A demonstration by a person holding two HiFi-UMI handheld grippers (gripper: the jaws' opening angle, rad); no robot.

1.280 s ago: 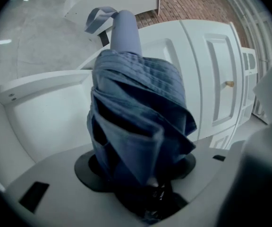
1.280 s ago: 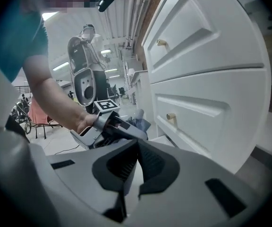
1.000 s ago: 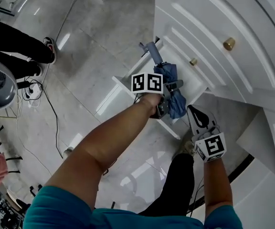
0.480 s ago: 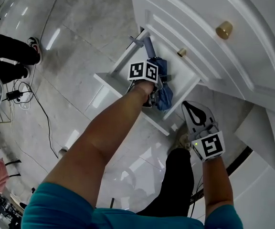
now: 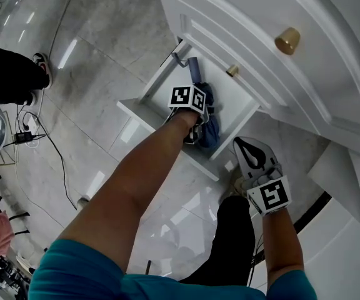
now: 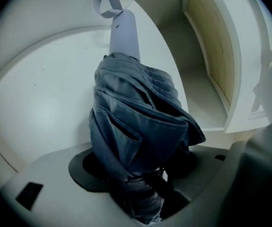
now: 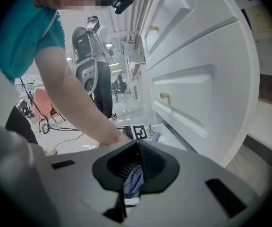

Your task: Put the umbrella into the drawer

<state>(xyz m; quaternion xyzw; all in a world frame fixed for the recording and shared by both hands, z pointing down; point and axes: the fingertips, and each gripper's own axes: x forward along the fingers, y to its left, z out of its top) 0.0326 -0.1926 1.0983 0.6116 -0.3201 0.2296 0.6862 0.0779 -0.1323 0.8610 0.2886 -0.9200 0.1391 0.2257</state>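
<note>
The folded blue umbrella (image 5: 211,129) lies in the open white drawer (image 5: 237,104), its grey handle (image 5: 192,67) pointing to the drawer's far left corner. My left gripper (image 5: 204,121) reaches down into the drawer. Its jaws are opening, with the umbrella's crumpled fabric (image 6: 136,122) still filling the gap between them (image 6: 136,174) and resting on the drawer floor (image 6: 37,103). My right gripper (image 5: 245,149) hangs shut to the right of the drawer, outside its front corner, holding nothing. In the right gripper view its jaws (image 7: 138,148) meet at the tips.
The white cabinet (image 5: 261,11) with a brass knob (image 5: 287,40) rises behind the drawer, and a smaller knob (image 5: 232,70) sits just above it. A bystander's shoe (image 5: 41,61) and cables (image 5: 36,136) lie on the marble floor at left. My leg (image 5: 233,230) stands below the right gripper.
My left gripper has sunk with the umbrella from above the drawer down into it. The right gripper has kept its place beside the drawer.
</note>
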